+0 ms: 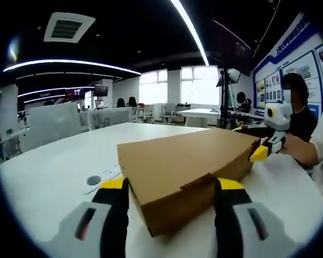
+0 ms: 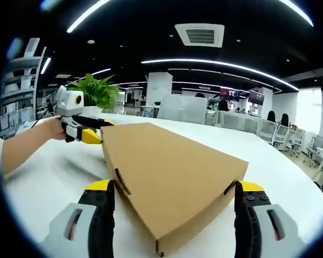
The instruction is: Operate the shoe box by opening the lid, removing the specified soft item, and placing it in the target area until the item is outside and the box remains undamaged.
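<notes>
A closed brown cardboard shoe box (image 1: 188,161) lies flat on the white table (image 1: 48,177), its lid down. My left gripper (image 1: 172,187) is open, its yellow-tipped jaws standing on either side of the box's near end. My right gripper (image 2: 175,189) is also open and straddles the opposite end of the box (image 2: 172,172). In the left gripper view the right gripper (image 1: 261,152) comes in from the right, its tips at the box's far corner. In the right gripper view the left gripper (image 2: 89,133), held in a hand, meets the box's far left corner. The box's contents are hidden.
A small white flat device (image 1: 99,178) lies on the table left of the box. A potted green plant (image 2: 97,88) stands behind the left gripper. A person's arm (image 1: 301,150) rests at the table's right side. Desks, chairs and seated people fill the background.
</notes>
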